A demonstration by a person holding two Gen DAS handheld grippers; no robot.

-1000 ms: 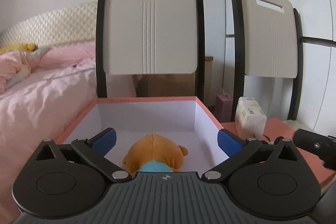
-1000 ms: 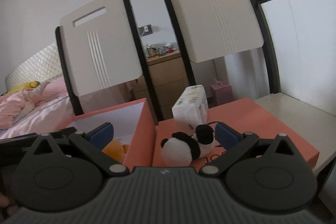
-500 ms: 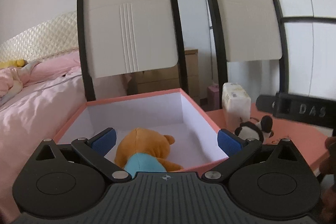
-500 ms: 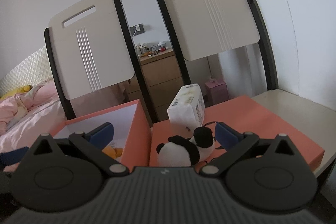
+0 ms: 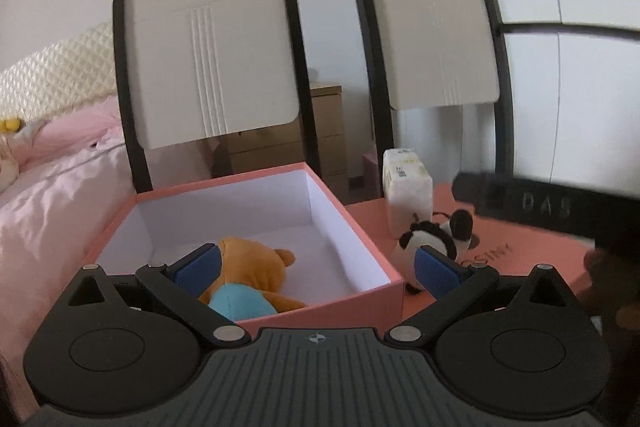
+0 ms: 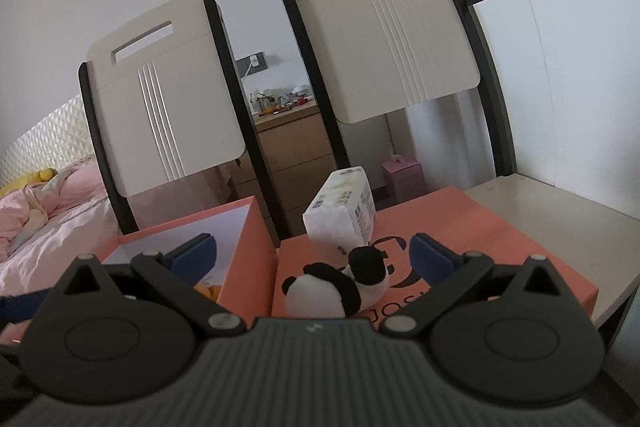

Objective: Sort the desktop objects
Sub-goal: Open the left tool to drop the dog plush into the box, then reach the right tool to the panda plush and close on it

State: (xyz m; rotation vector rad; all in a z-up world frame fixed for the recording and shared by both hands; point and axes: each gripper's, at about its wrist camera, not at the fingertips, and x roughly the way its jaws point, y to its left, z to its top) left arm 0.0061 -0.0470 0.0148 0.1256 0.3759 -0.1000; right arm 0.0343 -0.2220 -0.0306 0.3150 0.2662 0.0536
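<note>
One toy is already sorted: the orange plush bear in a teal shirt [image 5: 248,279] lies inside the open salmon-pink cardboard box with white lining [image 5: 360,227]. Two things look left, the black-and-white plush panda [image 6: 340,287] and the white plastic-wrapped tissue pack [image 6: 342,207], both on the flat salmon-pink box lid [image 6: 480,227] just right of the box, the pack behind the panda and close to it. The left claw [image 5: 316,265] is spread wide and empty over the box's near wall. The right claw [image 6: 312,253], equally wide and empty, frames the panda without touching it. Room is tight: the box wall rises just left of the panda, the pack crowds it behind, and the pale tabletop [image 6: 560,199] ends near the lid's right edge.
</note>
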